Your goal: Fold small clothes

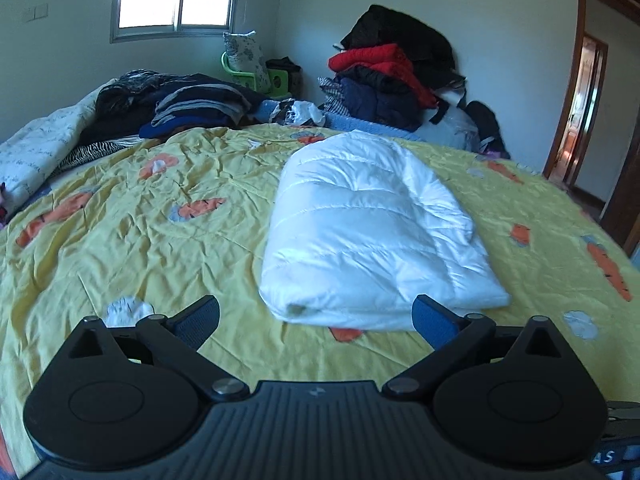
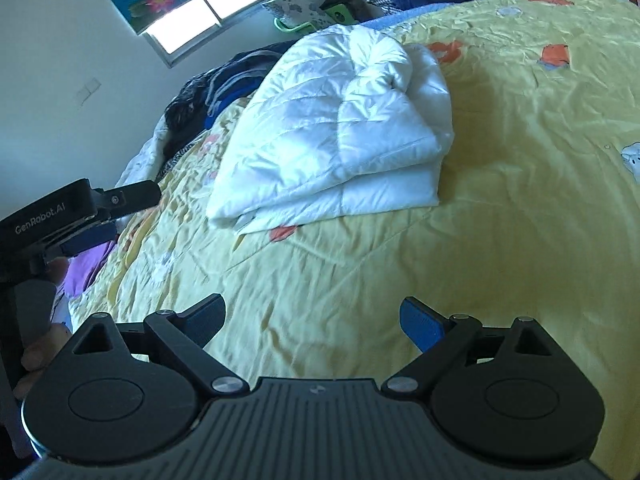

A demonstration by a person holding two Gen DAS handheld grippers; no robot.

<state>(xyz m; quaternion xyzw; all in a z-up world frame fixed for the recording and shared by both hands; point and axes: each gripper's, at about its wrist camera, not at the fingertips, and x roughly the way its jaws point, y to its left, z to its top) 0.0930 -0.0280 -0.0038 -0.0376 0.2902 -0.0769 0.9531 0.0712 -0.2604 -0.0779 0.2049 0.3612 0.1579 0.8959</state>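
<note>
A white quilted puffer garment (image 1: 368, 232) lies folded into a thick rectangle on the yellow carrot-print bedspread (image 1: 140, 220). My left gripper (image 1: 316, 320) hovers open just in front of its near folded edge, with nothing between the blue pads (image 1: 434, 322). In the right wrist view the same white garment (image 2: 336, 136) lies ahead and to the upper left. My right gripper (image 2: 314, 324) is open over bare bedspread (image 2: 500, 200), well short of the garment. The left gripper's body (image 2: 80, 208) shows at the left edge there, held by a hand (image 2: 38, 354).
Stacks of dark folded clothes (image 1: 192, 104) sit at the far left of the bed. A heap of red, navy and black clothes (image 1: 392, 76) leans against the back wall. A window (image 1: 172, 12) is behind, and a doorway (image 1: 580, 112) stands at the right.
</note>
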